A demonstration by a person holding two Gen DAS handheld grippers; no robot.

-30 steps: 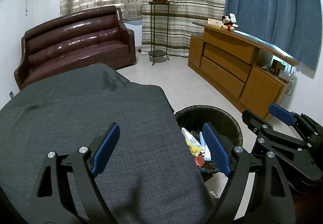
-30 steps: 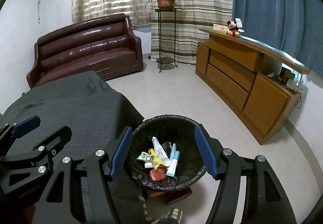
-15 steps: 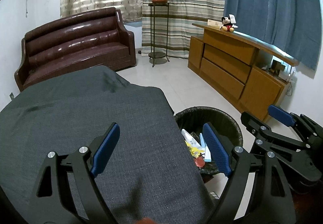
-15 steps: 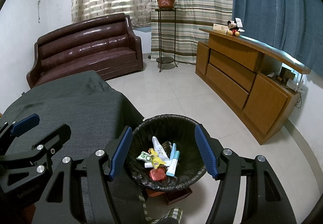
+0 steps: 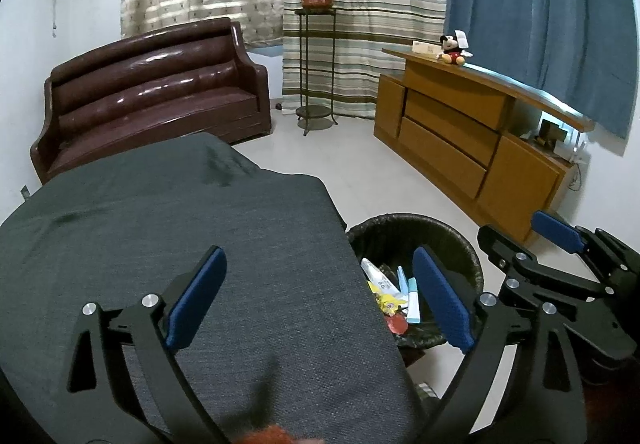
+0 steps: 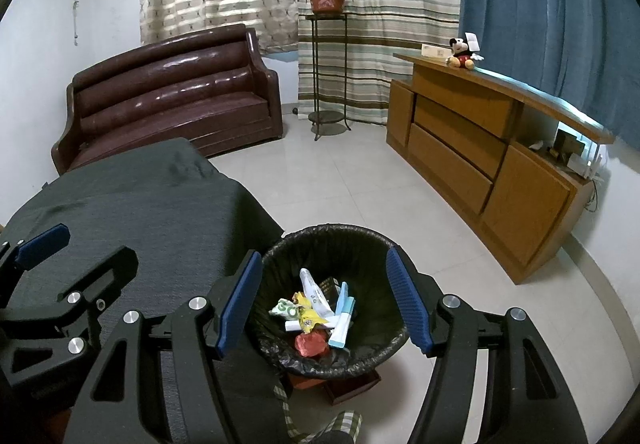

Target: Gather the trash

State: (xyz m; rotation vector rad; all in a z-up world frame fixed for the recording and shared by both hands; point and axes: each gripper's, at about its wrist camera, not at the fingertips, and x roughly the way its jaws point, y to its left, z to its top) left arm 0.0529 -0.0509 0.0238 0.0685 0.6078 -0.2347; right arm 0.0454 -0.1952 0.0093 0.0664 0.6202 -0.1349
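Observation:
A black-lined trash bin [image 6: 332,230] stands on the floor beside the grey cloth-covered table [image 5: 160,228]. In it lie wrappers [image 6: 304,314], a white-and-blue tube [image 6: 342,318] and a red wrapper [image 6: 312,344]. My right gripper [image 6: 324,264] hovers over the bin, open, with nothing between its blue pads. My left gripper [image 5: 316,268] hangs above the table's right edge; its jaws are opening and hold nothing. The bin [image 5: 400,222] also shows in the left wrist view, behind the right pad. A blurred orange-red thing [image 5: 268,436] sits at that view's bottom edge; I cannot tell what it is.
A brown leather sofa [image 6: 172,103] stands at the back left, a plant stand [image 6: 328,75] by the striped curtains, and a wooden sideboard [image 6: 480,147] along the right wall. Tiled floor [image 6: 340,179] lies between them. A small wooden block [image 6: 348,388] sits under the bin.
The left gripper's pads have spread slightly wider. A blurred orange-red thing has come into the bottom edge of the left wrist view. Both hands stay where they were.

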